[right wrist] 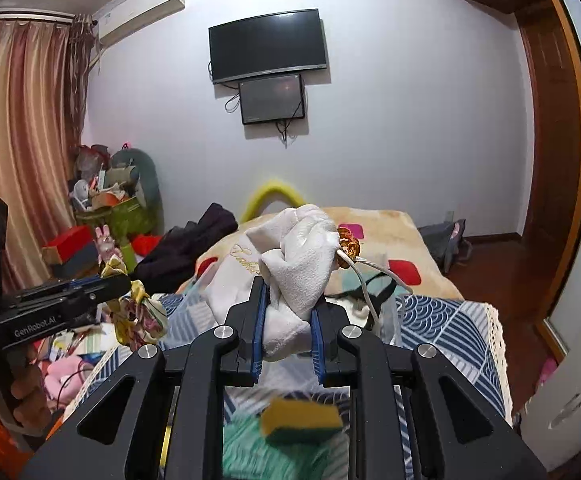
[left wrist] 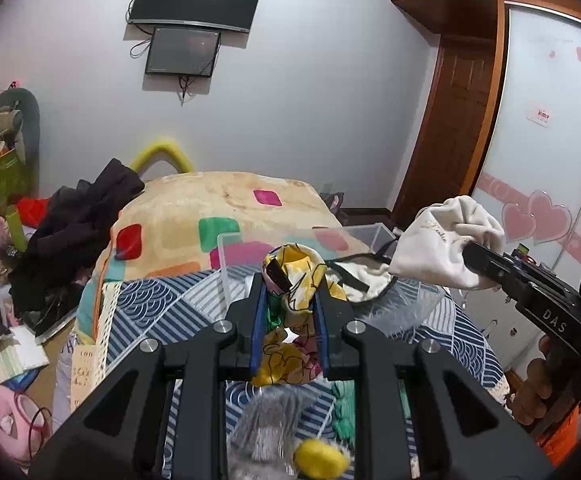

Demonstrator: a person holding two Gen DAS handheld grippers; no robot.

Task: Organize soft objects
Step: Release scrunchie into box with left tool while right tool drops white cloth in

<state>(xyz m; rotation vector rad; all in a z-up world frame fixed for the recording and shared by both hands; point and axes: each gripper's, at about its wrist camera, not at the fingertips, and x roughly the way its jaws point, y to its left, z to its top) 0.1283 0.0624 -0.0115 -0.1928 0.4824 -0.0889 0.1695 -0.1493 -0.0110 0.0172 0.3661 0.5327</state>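
My left gripper (left wrist: 290, 292) is shut on a yellow patterned scarf (left wrist: 290, 276), held above the bed; it also shows in the right wrist view (right wrist: 126, 280), with the scarf (right wrist: 138, 312) hanging from it. My right gripper (right wrist: 288, 300) is shut on a white drawstring pouch (right wrist: 298, 256) with a cord and orange bead; it also shows in the left wrist view (left wrist: 466, 256), with the pouch (left wrist: 442, 240). A clear plastic box (left wrist: 226, 264) sits on the bed beyond both, with a cream black-trimmed cloth (left wrist: 354, 276) in it.
The bed has a blue-and-white patterned cover (left wrist: 154, 304) and a beige blanket (left wrist: 218, 196). Dark clothes (left wrist: 78, 220) are piled at its left. A yellow-green sponge (right wrist: 302, 420) and green fluffy cloth (right wrist: 258, 452) lie below. Clutter fills the floor at left (left wrist: 2, 320).
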